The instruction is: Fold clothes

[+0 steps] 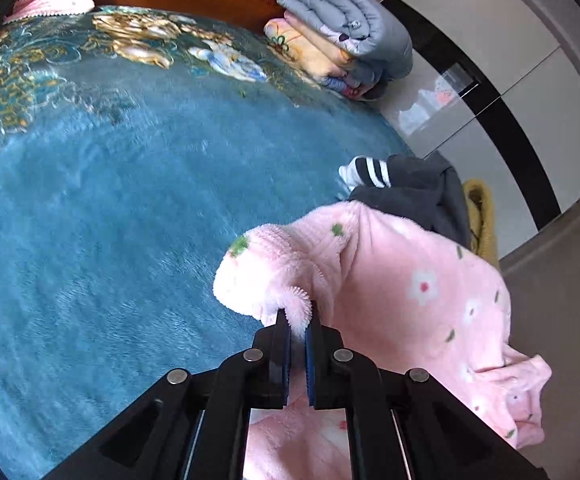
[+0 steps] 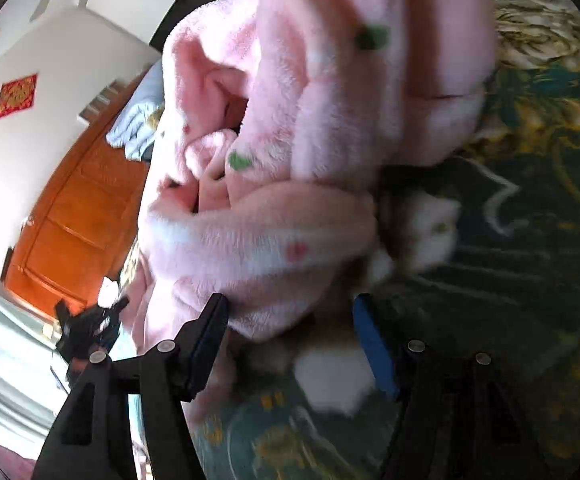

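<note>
A fluffy pink garment (image 1: 390, 280) with small flowers hangs from my left gripper (image 1: 298, 322), which is shut on a ribbed edge of it above the blue bed blanket (image 1: 110, 208). In the right wrist view the same pink garment (image 2: 290, 160) bunches close in front of the camera. My right gripper (image 2: 290, 312) stands open, its pads apart; the lower fold of the garment lies just beyond the fingertips (image 2: 216, 312) and is not pinched. The picture there is blurred by motion.
A stack of folded quilts (image 1: 342, 28) sits at the far corner of the bed. A dark grey garment with a striped cuff (image 1: 410, 184) and a yellow item (image 1: 482, 216) lie at the bed's right edge. A wooden door (image 2: 78, 220) and white wardrobe (image 1: 510, 60) stand around.
</note>
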